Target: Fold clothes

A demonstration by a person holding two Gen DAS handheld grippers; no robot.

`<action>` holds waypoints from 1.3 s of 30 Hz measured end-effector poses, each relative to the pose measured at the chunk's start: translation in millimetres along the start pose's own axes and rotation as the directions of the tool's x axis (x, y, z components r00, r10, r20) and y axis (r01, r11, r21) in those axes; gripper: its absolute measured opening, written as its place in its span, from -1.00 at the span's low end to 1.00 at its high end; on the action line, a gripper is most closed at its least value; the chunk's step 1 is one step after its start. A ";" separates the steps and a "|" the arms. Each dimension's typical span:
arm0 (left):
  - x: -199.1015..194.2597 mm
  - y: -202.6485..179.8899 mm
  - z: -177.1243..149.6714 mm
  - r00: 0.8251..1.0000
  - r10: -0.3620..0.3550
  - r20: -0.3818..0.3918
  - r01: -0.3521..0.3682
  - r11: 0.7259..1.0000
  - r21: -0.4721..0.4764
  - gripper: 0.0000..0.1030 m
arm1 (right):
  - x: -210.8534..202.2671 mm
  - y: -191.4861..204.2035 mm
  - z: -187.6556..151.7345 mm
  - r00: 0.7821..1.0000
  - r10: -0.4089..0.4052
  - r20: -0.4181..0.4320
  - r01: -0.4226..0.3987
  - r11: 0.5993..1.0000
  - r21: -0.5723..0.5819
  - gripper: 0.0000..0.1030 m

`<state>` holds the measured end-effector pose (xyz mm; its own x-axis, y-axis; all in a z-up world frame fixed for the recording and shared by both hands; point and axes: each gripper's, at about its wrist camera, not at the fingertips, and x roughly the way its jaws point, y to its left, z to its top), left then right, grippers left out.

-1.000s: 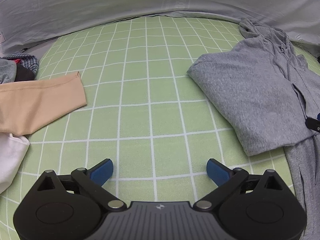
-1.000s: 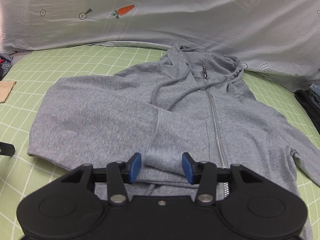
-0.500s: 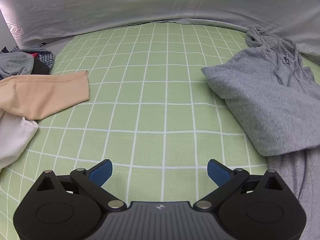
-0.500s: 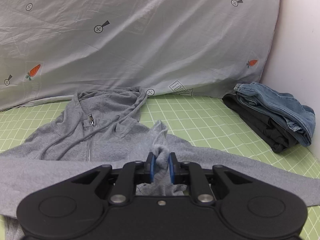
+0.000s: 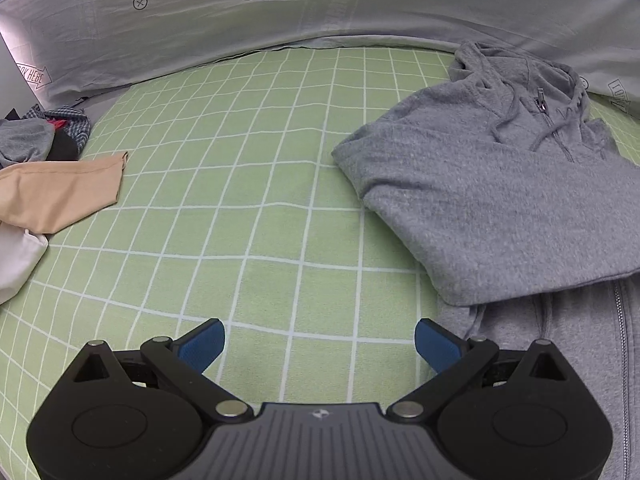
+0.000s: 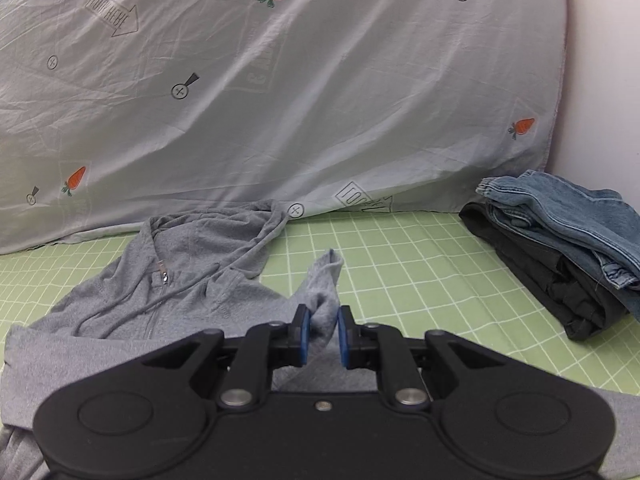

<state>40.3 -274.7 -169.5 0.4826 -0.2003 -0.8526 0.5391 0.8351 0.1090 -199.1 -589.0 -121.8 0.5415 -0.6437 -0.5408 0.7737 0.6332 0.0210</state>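
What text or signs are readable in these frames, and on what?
"LOOK HERE", inside an arrow outline, printed on the grey sheet.
"OOK HERE", first letter cut off, arrow print on the same sheet at the left edge.
Other boxed prints on the sheet: creased or cut off, unreadable.
Emblem on the left gripper: too small.

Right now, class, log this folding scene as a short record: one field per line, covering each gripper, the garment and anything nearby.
surface: green checked sheet
garment: grey zip hoodie, one sleeve folded across its front
left gripper: open, above bare sheet
right gripper: shut on the other sleeve
nearby right: folded jeans on dark garment
nearby left: beige cloth
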 end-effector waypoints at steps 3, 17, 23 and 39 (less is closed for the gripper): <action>8.3 -10.0 5.6 0.999 0.030 -0.017 -0.030 1.000 0.010 0.95 | 7.3 -19.5 1.4 1.000 0.013 0.003 -0.013 1.000 0.016 -0.71; 19.9 -11.0 10.0 0.995 0.073 -0.061 -0.072 0.997 0.008 0.97 | 9.6 -120.7 -0.3 0.964 -0.266 0.024 0.254 0.940 0.226 -0.71; 19.2 -7.1 19.0 0.997 0.061 -0.056 -0.063 0.998 -0.029 0.95 | 27.1 -129.1 -33.8 0.945 -0.303 -0.126 0.323 0.926 0.195 -0.56; 46.4 -27.0 110.0 0.973 -0.231 0.030 0.231 0.948 -0.218 0.77 | 53.0 -145.6 -58.2 0.944 -0.208 -0.255 0.289 0.895 0.341 0.21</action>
<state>124.0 -362.9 -155.9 0.3656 -0.4026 -0.8392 0.4728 0.8570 -0.2051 -302.3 -690.2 -202.5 0.2662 -0.6300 -0.7295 0.9609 0.2337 0.1488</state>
